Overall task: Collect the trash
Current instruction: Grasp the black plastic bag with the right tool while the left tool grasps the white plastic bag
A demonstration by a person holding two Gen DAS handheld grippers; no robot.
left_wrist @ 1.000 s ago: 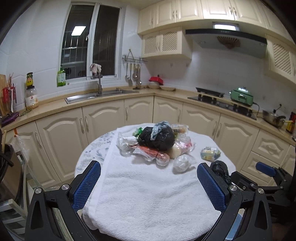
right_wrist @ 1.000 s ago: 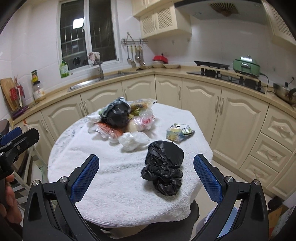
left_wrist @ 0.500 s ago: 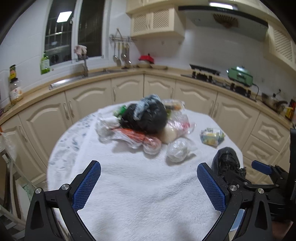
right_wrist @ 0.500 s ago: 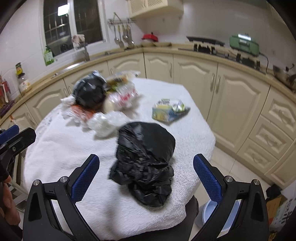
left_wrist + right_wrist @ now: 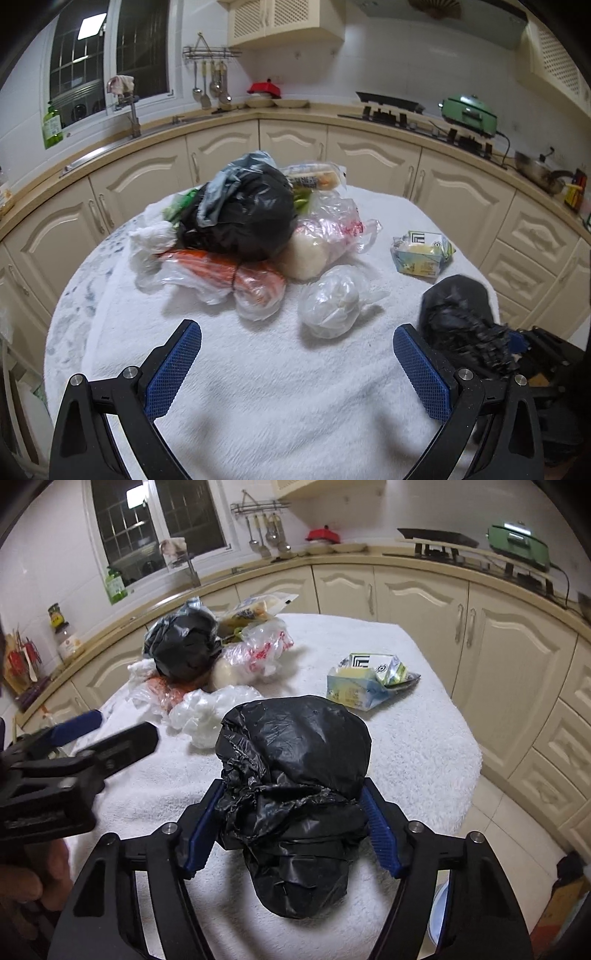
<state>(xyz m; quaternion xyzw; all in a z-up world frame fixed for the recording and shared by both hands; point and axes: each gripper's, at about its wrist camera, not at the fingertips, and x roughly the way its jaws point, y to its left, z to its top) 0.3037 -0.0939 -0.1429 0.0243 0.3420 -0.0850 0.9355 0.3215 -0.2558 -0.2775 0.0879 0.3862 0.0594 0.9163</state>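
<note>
Right tool (image 5: 291, 827) just closing, now pinching the crumpled black bag (image 5: 295, 775) at the tabletop's (image 5: 424, 746) near right edge; squeeze firmly before lifting, left tool (image 5: 295, 363) spread.

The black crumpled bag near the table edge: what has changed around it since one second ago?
The right gripper came down over the black bag and has just been closing; its pads now press the bag's sides. The left gripper moved closer over the white towel, open and empty. The trash pile and yellow carton stayed put.
</note>
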